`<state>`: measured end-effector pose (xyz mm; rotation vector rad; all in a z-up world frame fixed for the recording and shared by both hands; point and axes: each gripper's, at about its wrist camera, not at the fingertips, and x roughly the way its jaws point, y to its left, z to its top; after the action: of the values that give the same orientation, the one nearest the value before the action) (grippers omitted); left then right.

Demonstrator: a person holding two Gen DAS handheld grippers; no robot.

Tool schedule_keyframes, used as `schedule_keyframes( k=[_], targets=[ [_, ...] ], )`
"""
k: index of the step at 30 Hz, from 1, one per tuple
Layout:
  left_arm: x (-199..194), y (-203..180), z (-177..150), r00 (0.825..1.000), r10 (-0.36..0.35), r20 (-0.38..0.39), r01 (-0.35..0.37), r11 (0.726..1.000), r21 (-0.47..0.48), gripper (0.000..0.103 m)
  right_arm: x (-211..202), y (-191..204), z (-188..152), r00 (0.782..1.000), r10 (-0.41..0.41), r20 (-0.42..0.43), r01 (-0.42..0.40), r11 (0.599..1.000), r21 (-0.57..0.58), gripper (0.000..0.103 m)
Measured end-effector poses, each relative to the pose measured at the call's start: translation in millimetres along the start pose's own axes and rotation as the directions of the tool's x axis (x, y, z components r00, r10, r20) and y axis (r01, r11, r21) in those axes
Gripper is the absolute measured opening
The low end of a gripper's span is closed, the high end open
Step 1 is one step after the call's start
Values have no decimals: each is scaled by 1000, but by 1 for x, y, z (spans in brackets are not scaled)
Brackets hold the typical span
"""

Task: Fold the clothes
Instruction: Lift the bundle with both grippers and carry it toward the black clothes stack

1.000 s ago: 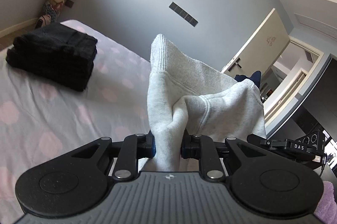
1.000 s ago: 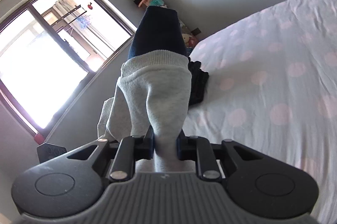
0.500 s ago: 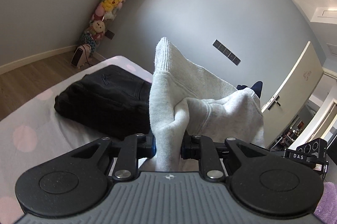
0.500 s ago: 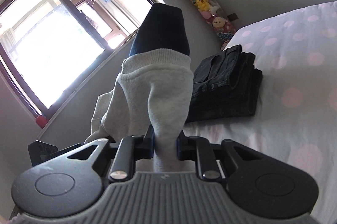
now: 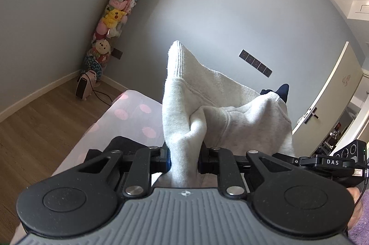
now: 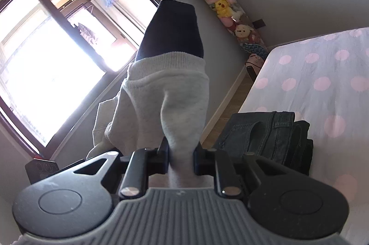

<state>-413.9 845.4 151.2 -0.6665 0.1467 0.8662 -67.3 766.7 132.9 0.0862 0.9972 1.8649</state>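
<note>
A light grey sweatshirt (image 5: 221,111) with a navy blue part (image 5: 280,91) hangs bunched between both grippers, lifted off the bed. My left gripper (image 5: 184,160) is shut on a fold of its grey fabric. In the right wrist view, my right gripper (image 6: 180,158) is shut on another grey fold (image 6: 175,95), with the navy part (image 6: 173,30) standing up above it. A folded stack of dark jeans (image 6: 269,136) lies on the bed just right of the right gripper; in the left wrist view it is mostly hidden under the left gripper.
The bed (image 6: 322,83) has a pale sheet with pink dots. A tall tube of plush toys (image 5: 115,14) stands in the corner beside a small heater (image 5: 86,84). Wooden floor (image 5: 34,120) lies to the left, a large window (image 6: 57,49) and a door (image 5: 329,102) beyond.
Both grippers have swung with the sweatshirt toward the bed's corner: the plush tube and floor came into view, and the dark jeans stack now sits close beneath the grippers.
</note>
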Motion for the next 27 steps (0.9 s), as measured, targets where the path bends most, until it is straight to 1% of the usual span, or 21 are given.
schedule_keyframes(
  k=[2,4,5,9,13,16,20,23,25,27],
  targets=[
    [17,2,16,999,21,-27,-21,1000,22,23,12,-3,11,1000,-3,11,3,999,39,21],
    [31,9,22,998,40,-47,-38,999,38,23,28,-16,14,1000,12,18,-14,993,121,22],
    [38,13,24,997,48,-57,-46,998,46,23,36,-23,15,1000,17,19,-20,990,143,21],
    [77,29,18,991,73,-108,-66,996,63,23,66,-43,17,1000,9,1,-9,983,184,21],
    [116,44,11,983,98,-158,-86,993,80,23,94,-69,21,999,-40,-15,42,978,203,21],
    [145,57,2,974,126,-188,-111,990,91,23,116,-93,21,995,-88,-50,97,971,218,22],
    [184,71,-1,962,166,-216,-146,983,108,23,139,-108,24,989,-140,-41,143,986,89,22],
    [206,75,-6,943,208,-258,-174,973,151,23,157,-119,22,982,-184,-33,184,983,-6,22],
    [217,75,-13,930,228,-287,-181,966,183,23,169,-131,16,975,-220,-34,218,975,-37,22],
    [224,80,-19,926,226,-302,-181,969,171,23,180,-148,9,969,-243,-45,242,970,-21,22]
  ],
)
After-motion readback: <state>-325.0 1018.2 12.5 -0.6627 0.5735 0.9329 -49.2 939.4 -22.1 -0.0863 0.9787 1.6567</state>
